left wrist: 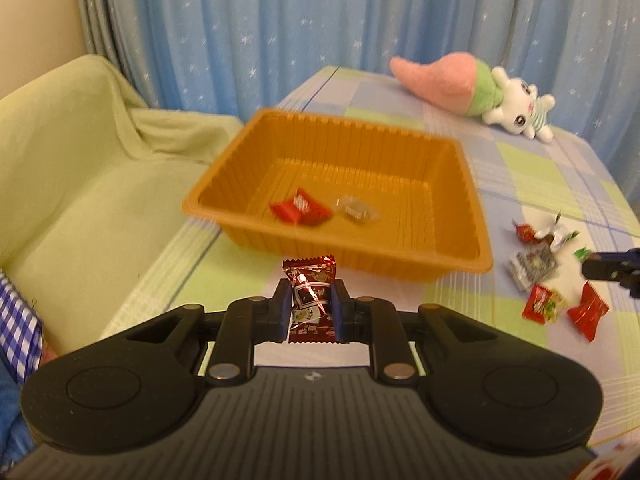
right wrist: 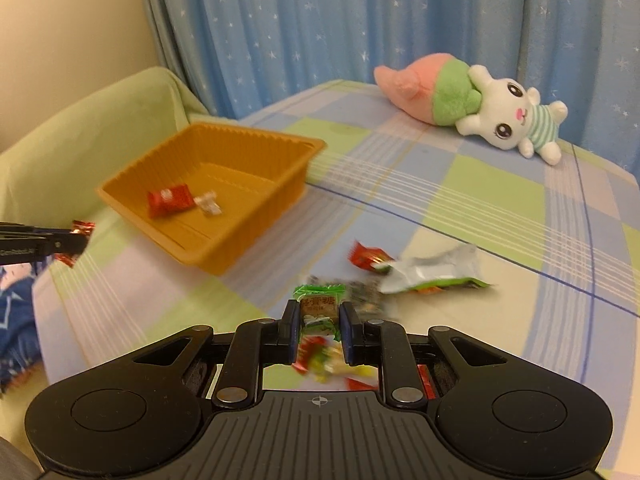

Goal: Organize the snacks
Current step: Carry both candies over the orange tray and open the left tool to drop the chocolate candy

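A: Closest in the left wrist view: left claw [left wrist: 311, 307] clamped on a dark red candy packet [left wrist: 310, 298], held upright between the blue pads, top edge poking above the fingertips [left wrist: 285, 300].

B: Same story in the right wrist view. Right claw [right wrist: 320, 322] closed on a green-wrapped candy [right wrist: 319, 306], brown label facing the camera. Blurred red and yellow wrappers [right wrist: 320, 360] just below, on the checked bedsheet [right wrist: 460, 216].

A: Just past the held packet, near wall of the orange tray [left wrist: 360, 256], resting on the sheet close to the bed's left edge. Inside on the tray floor: a red candy [left wrist: 301, 207] and a clear-wrapped candy [left wrist: 356, 209], side by side, barely apart.

B: Right of the tray, loose sweets on the sheet: a red twist-wrapped candy [left wrist: 526, 233], a silver packet [left wrist: 532, 266], a red and yellow packet [left wrist: 545, 303], a red pillow packet [left wrist: 588, 310]. Tip of the right claw visible at that frame's right edge, above them.

A: From the right side, a torn silver-green wrapper [right wrist: 432, 270] lying flat beyond the claw, red candy [right wrist: 368, 258] touching its left end.

B: Farther back, a plush rabbit [right wrist: 508, 120] lying on its side beside a pink and green plush [right wrist: 424, 88]. Green covered sofa [left wrist: 80, 152] left of the bed. Blue star-print curtain [left wrist: 360, 12] behind everything.
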Tool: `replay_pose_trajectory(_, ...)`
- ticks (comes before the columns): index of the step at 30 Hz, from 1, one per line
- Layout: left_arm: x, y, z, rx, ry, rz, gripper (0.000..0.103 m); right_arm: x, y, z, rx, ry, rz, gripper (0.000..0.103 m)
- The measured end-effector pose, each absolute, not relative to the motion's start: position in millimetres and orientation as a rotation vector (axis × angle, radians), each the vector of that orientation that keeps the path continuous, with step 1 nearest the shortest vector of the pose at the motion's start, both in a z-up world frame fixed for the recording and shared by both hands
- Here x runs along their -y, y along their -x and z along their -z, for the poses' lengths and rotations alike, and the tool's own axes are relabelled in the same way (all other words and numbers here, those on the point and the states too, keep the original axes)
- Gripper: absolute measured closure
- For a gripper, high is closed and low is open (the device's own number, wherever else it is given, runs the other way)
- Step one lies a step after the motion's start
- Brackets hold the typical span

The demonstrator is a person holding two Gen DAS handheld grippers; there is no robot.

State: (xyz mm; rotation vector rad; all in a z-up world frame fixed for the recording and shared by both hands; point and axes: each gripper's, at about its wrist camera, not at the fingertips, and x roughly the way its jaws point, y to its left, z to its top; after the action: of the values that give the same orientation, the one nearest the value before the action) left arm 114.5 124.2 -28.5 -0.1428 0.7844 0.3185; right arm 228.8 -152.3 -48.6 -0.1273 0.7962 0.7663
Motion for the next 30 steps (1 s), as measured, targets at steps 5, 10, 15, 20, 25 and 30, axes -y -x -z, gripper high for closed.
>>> replay_pose_trajectory(5,-134.0,-127.4,15.3,-0.753,0.131,-0.272,0.085,124.3,-221.2,36.7,-0.782,0.085,-0.794,0.082)
replay_pose_trajectory(10,-143.2,-145.9,9.5,-0.741,0.112,-0.225,0.085,93.3,-218.5,29.4,-0.769,0.068,-0.812,0.082)
replay_pose_trajectory(15,-150.5,-165.5,8.9,-0.741,0.101,-0.173,0.085,66.0,-222.0,23.9,-0.758,0.054,-0.814,0.082)
replay_pose_trajectory(20,-155.7,-184.0,15.3,-0.764,0.092,-0.123,0.085,42.8,-229.3,23.5,-0.758,0.051,-0.805,0.082)
replay_pose_trajectory(25,-160.0,-198.0,24.5,-0.793,0.080,-0.074,0.085,27.5,-237.3,29.4,-0.777,0.035,-0.781,0.082)
replay_pose_trajectory(30,-164.9,-212.8,33.7,-0.832,0.071,-0.032,0.085,16.1,-244.8,36.2,-0.797,0.026,-0.753,0.082)
